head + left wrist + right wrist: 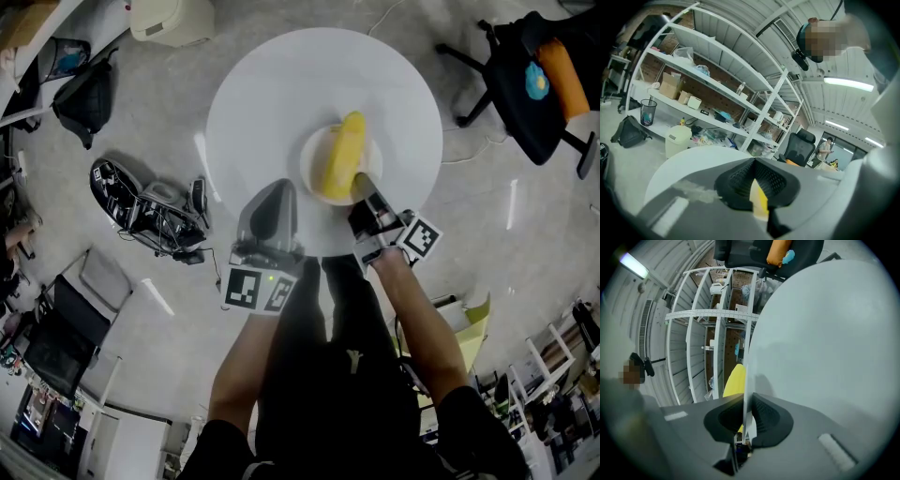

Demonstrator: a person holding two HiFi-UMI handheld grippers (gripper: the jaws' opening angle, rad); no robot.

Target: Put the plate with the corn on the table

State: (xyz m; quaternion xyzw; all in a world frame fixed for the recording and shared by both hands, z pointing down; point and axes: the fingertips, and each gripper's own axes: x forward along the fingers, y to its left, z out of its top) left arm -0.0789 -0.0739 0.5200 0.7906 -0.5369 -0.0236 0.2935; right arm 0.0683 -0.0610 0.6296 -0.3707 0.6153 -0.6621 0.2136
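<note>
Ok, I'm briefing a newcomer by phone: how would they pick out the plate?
Find the round white table in the middle of the floor. At its near side is a small white plate, its rim pinched by the right gripper; it alone carries a yellow corn cob.

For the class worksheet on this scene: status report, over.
Right tongs shut on plate rim. Left tongs shut, empty, beside plate. Corn on plate over white table; touchdown unclear. Nothing else on table.
</note>
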